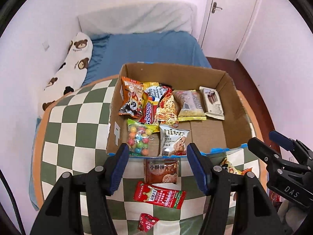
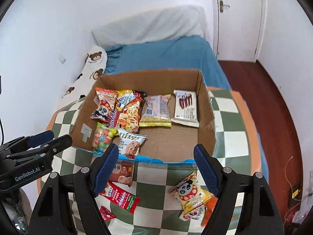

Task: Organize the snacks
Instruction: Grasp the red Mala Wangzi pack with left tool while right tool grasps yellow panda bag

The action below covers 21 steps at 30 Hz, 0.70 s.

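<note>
An open cardboard box (image 1: 237,117) (image 2: 205,117) sits on a green-and-white checkered cloth (image 1: 78,129) (image 2: 230,141). It holds several snack packs, among them a Nitz pack (image 1: 173,142) (image 2: 131,144) and a candy ball bag (image 1: 138,139) (image 2: 102,138). In front of the box lie a brown biscuit pack (image 1: 161,171) (image 2: 122,174), a red packet (image 1: 159,194) (image 2: 122,197), a small red packet (image 1: 147,222) (image 2: 106,213) and a yellow panda pack (image 2: 192,194). My left gripper (image 1: 157,168) is open and empty above the brown pack. My right gripper (image 2: 155,170) is open and empty.
The cloth covers a rounded surface with an orange border (image 1: 38,137). Behind it is a bed with a blue sheet (image 1: 148,49), a bear-print pillow (image 1: 72,66) and a white door (image 1: 230,15). Red wood floor (image 2: 273,90) lies to the right.
</note>
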Motion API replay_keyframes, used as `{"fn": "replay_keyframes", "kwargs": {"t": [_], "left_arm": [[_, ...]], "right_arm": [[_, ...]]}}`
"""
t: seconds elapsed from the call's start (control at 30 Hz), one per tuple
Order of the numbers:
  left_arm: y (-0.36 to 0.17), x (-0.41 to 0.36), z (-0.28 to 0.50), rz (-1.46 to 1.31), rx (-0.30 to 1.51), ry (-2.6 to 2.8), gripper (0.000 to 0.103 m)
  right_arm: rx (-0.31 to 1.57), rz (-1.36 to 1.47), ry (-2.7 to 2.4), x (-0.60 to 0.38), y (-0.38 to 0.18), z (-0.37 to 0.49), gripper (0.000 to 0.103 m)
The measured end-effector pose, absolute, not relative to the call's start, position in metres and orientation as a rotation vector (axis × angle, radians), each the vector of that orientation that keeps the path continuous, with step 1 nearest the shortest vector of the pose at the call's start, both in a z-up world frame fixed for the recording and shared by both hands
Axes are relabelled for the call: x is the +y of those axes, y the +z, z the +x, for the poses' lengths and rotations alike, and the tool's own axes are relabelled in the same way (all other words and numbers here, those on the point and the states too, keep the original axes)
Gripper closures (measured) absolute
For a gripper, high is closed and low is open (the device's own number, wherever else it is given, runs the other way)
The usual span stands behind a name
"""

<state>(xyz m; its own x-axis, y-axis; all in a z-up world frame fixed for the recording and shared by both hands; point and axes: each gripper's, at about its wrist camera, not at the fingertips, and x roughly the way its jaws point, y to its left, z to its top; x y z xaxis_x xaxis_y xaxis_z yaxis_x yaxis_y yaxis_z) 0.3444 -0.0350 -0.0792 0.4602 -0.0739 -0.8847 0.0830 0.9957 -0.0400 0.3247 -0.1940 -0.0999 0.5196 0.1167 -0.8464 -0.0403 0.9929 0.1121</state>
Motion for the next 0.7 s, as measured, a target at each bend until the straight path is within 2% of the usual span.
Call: {"fn": "replay_keyframes", "kwargs": {"t": [0.3, 0.43, 0.47, 0.53, 0.57, 0.7], "left_arm": [[-0.052, -0.034, 0.314, -0.034, 1.027, -0.117, 0.044], [-0.055, -0.032, 0.310, -0.065, 1.039, -0.113, 0.044], [-0.059, -0.030, 0.310, -0.077, 1.052, -0.110, 0.041], [-0.076, -0.028, 0.311, -0.109, 1.112, -0.105, 0.015], [-0.088, -0.026, 0.312, -0.128, 1.150, -0.101, 0.012], [-0.145, -0.019, 0.311, -0.259, 1.314, -0.082, 0.011]], "right_arm": [[0.947, 0.069, 0.110, -0.187, -0.066, 0.289, 0.021], [0.954, 0.083, 0.107, -0.192, -0.067, 0.281, 0.021], [0.965, 0.098, 0.101, -0.196, -0.072, 0.279, 0.018], [1.007, 0.118, 0.091, -0.204, -0.085, 0.279, 0.016], [1.032, 0.134, 0.086, -0.209, -0.093, 0.280, 0.016], [1.143, 0.189, 0.038, -0.236, -0.141, 0.283, 0.016]]}}
